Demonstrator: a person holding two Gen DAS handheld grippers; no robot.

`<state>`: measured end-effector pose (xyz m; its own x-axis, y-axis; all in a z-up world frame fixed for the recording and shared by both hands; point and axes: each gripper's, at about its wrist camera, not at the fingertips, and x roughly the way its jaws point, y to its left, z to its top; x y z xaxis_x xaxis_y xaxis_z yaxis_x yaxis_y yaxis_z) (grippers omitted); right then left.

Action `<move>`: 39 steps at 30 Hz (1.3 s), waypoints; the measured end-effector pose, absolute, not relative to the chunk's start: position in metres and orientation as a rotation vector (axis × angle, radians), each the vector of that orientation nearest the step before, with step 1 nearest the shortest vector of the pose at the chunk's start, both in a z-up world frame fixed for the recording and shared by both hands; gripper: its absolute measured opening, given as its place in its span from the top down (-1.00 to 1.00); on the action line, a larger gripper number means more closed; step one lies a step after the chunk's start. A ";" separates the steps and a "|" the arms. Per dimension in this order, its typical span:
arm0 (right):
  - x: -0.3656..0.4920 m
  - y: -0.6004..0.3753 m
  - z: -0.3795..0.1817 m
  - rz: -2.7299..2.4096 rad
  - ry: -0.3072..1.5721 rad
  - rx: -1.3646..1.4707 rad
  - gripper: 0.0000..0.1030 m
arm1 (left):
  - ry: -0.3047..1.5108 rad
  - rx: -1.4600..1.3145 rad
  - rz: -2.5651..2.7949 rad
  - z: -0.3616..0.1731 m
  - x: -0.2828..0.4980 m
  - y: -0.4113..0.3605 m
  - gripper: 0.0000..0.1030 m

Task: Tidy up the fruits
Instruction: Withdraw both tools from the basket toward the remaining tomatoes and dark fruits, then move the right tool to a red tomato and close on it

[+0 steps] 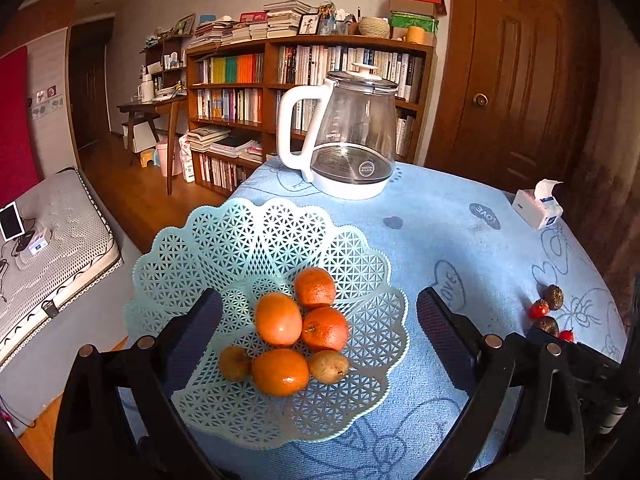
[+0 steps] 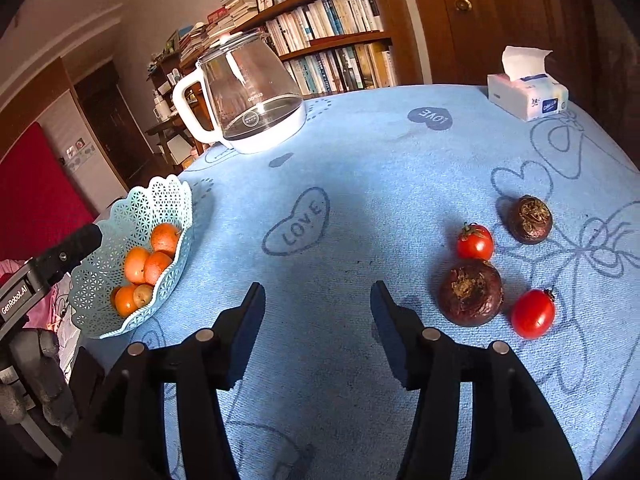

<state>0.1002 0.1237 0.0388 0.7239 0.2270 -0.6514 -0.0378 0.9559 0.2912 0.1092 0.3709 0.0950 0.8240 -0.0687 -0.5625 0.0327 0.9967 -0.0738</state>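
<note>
Left wrist view: my left gripper (image 1: 318,322) hangs spread over the basket (image 1: 208,240); my right gripper (image 2: 318,320), spread, left of the tomatoes (image 2: 475,242).

We're in a home, a lived-in room. Packed bookshelf (image 1: 304,92), mattress (image 1: 56,248) on the floor, kettle (image 1: 344,136) on the desk (image 1: 460,248).

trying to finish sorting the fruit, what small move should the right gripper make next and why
Probably shift the right gripper, open and empty, rightward over the nearest dark round fruit. It and three other pieces lie loose on the tablecloth, while the basket already holds the orange fruit.
</note>
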 end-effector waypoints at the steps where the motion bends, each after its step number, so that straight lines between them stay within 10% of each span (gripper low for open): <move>1: 0.099 0.122 0.038 0.145 0.749 0.271 -0.13 | 0.600 -0.054 -0.058 0.095 0.109 0.368 -0.92; 8: 0.092 0.100 0.035 0.116 0.744 0.321 -0.43 | 0.606 -0.016 -0.088 0.090 0.107 0.352 -0.92; 39: 0.057 0.009 0.025 -0.058 0.775 0.205 -0.22 | 0.658 0.094 -0.239 0.066 0.092 0.283 -0.92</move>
<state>0.0568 0.0094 0.0252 0.7139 0.0235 -0.6999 0.1268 0.9786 0.1621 0.0916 0.2833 0.0663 0.7652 -0.1899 -0.6152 0.2493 0.9684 0.0111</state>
